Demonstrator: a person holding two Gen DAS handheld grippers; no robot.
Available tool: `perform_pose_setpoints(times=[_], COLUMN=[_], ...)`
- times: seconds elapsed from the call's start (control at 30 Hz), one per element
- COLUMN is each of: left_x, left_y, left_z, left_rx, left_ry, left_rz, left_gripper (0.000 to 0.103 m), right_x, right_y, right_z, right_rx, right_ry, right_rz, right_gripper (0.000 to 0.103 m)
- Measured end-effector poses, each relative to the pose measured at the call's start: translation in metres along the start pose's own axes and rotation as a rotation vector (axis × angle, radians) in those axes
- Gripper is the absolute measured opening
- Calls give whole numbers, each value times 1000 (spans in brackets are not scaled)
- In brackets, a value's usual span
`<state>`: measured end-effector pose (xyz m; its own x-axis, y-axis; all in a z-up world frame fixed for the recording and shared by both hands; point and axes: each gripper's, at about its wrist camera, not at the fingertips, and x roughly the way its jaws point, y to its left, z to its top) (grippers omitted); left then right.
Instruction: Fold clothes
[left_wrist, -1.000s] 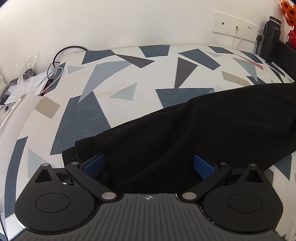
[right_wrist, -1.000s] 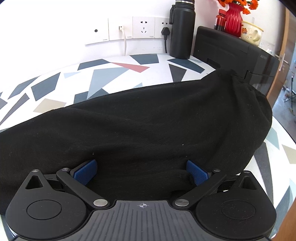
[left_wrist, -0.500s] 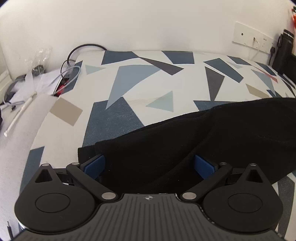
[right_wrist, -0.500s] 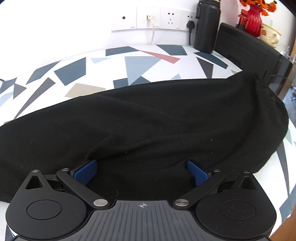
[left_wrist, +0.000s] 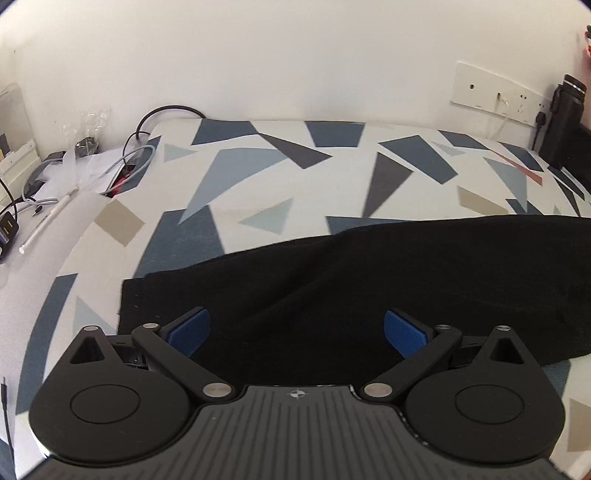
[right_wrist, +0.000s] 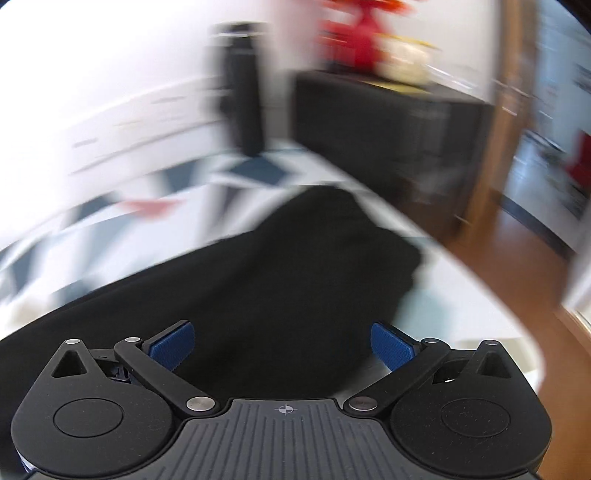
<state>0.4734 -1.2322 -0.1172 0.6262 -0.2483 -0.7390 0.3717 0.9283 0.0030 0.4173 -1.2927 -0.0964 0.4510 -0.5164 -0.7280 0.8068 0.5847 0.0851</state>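
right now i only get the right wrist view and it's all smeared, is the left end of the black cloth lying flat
Observer: Yes. In the left wrist view the black cloth lies flat on the patterned tabletop, with a squared corner showing.
Operator: is the left gripper holding it
Observer: No. The left gripper has its jaws wide apart above the cloth, with nothing between them.
Operator: anything off that end i could snag
Observer: Loose cables lie beyond the far left corner of the table, apart from the cloth.
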Motion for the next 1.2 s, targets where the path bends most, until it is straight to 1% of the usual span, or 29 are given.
perform_pose_setpoints(times=[0.07, 0.1, 0.17, 0.2, 0.23, 0.27, 0.3, 0.33, 0.37, 0.4, 0.47, 0.53, 0.57, 0.6, 0.63, 0.73, 0.77, 0.83, 0.87, 0.9, 0.93, 0.97, 1.0, 1.03, 1.07, 1.13, 1.2], left_x=[3, 6, 13, 16, 18, 18, 19, 20, 21, 22, 24, 25, 25, 25, 25, 24, 24, 23, 23, 23, 23, 22, 22, 22, 22, 22, 22], left_y=[-18, -25, -36, -41, -46, -49, -52, -54, -56, -56, -55, -53, -53, -54, -55, -54, -55, -57, -57, -57, -58, -58, -58, -59, -59, -60, -61], left_z=[-2, -2, -3, -4, -5, -5, -3, -1, 1, 2, 2, 0, 0, -1, -2, -3, -4, -5, -6, -7, -7, -8, -8, -8, -8, -7, -7], left_rx=[-33, -49, -61, -53, -44, -36, -33, -32, -32, -37, -74, -122, -137, -146, -152, -185, -191, -197, -204, -210, -212, -214, -215, -218, -221, -225, -224], left_ry=[26, 43, 73, 79, 85, 85, 93, 101, 107, 110, 111, 110, 109, 107, 105, 101, 98, 90, 86, 83, 79, 76, 73, 73, 74, 77, 77], left_rz=[8, 18, 60, 84, 109, 132, 149, 166, 179, 185, 181, 177, 182, 189, 194, 203, 207, 218, 222, 225, 228, 231, 233, 237, 241, 248, 254], left_gripper=[103, 102, 102, 103, 103, 103, 103, 103, 103, 103, 103, 103, 103, 103, 103, 103, 103, 103, 103, 103, 103, 103, 103, 103, 103, 103, 103], right_x=[24, 34, 54, 63, 71, 77, 80, 80, 80, 82, 86, 86, 85, 83, 77, 52, 45, 36, 35, 35, 37, 40, 44, 48, 51, 55, 60], right_y=[-32, -45, -63, -69, -73, -74, -72, -69, -70, -74, -84, -90, -90, -87, -80, -53, -42, -20, -8, 7, 21, 36, 51, 66, 83, 108, 122], right_z=[18, 24, 36, 40, 43, 44, 46, 47, 50, 54, 60, 63, 65, 68, 71, 79, 82, 88, 89, 89, 88, 85, 79, 72, 63, 45, 37], right_rx=[53, 70, 97, 98, 87, 56, 5, -48, -85, -79, -34, -30, -38, -58, -101, -292, -340, -418, -457, -496, -532, -571, -613, -663, -728, -831, -884], right_ry=[10, 12, 22, 35, 56, 76, 77, 60, 46, 41, 48, 59, 67, 71, 47, -95, -137, -183, -191, -186, -163, -122, -80, -50, -37, -20, 7], right_rz=[-63, -80, -83, -68, -37, -5, 9, 4, -5, -12, -14, -18, -35, -76, -110, -156, -132, -42, 23, 109, 216, 330, 428, 508, 564, 636, 705], right_gripper=[91, 88, 88, 83, 68, 55, 44, 33, 29, 27, 27, 31, 37, 53, 62, 65, 66, 68, 68, 68, 64, 62, 52, 45, 45, 45, 45])
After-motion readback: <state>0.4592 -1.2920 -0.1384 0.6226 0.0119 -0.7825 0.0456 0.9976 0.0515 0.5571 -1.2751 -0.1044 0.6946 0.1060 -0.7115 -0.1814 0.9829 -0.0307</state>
